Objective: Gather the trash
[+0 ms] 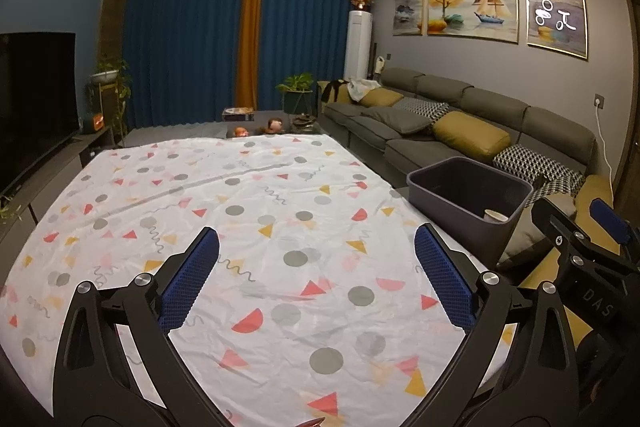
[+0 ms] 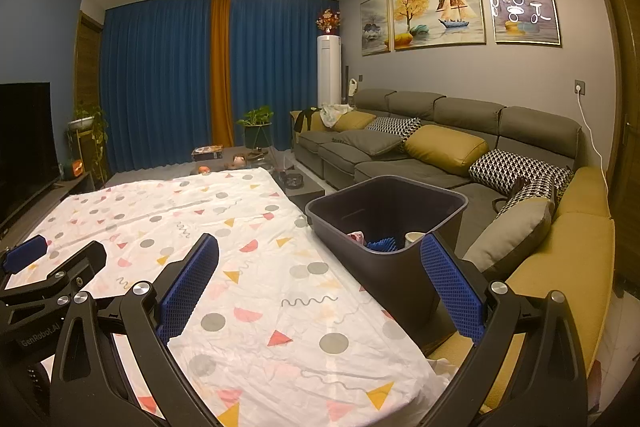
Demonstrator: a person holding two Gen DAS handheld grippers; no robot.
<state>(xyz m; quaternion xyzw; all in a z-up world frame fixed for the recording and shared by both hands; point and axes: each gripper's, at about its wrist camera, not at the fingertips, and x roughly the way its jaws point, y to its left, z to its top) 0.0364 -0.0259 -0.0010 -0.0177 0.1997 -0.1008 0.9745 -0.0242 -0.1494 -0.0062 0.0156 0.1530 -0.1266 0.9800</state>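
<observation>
A dark grey bin (image 2: 404, 267) stands at the right edge of the table, between table and sofa; it also shows in the left wrist view (image 1: 464, 211). Inside it lie a paper cup (image 2: 414, 238), a blue crumpled item (image 2: 382, 245) and a pinkish scrap (image 2: 355, 237); the cup shows in the left wrist view too (image 1: 495, 215). My left gripper (image 1: 316, 241) is open and empty above the patterned tablecloth (image 1: 248, 211). My right gripper (image 2: 320, 247) is open and empty, its right finger just beside the bin's near corner.
A grey and yellow sofa (image 2: 460, 155) with cushions runs along the right wall. A TV (image 1: 32, 99) on a low cabinet stands at left. A low table with small items (image 1: 260, 127) and potted plants (image 1: 296, 87) lie beyond the table's far edge.
</observation>
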